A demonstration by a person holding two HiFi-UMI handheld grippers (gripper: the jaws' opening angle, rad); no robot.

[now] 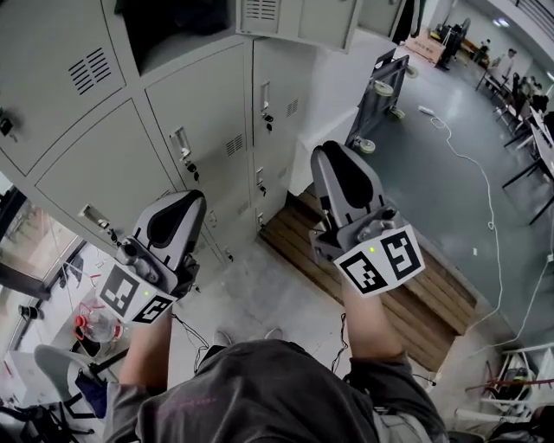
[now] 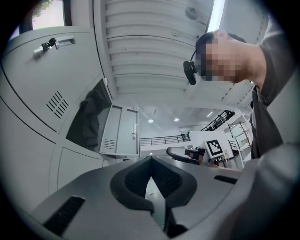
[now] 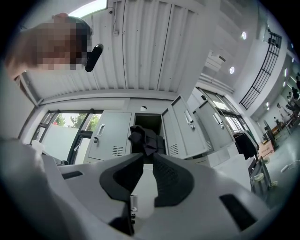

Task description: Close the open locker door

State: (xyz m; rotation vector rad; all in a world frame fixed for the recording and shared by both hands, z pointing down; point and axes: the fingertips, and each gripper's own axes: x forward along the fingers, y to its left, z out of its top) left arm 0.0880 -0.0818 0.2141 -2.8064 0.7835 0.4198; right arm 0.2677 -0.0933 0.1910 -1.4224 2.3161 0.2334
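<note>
Hanging open, the locker door [image 1: 299,19] sits well above the clenched left gripper [image 1: 196,199] and slightly parted right gripper [image 1: 323,150].

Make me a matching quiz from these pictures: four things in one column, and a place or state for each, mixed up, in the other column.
Things:
1. left gripper
2. right gripper
3. locker door
4. dark garment

Places or states:
A. in the open locker compartment
B. jaws together, nothing between them
C. swung open
D. jaws slightly apart, nothing between them

Pairs: 1-B; 2-D; 3-C; 4-A
</note>
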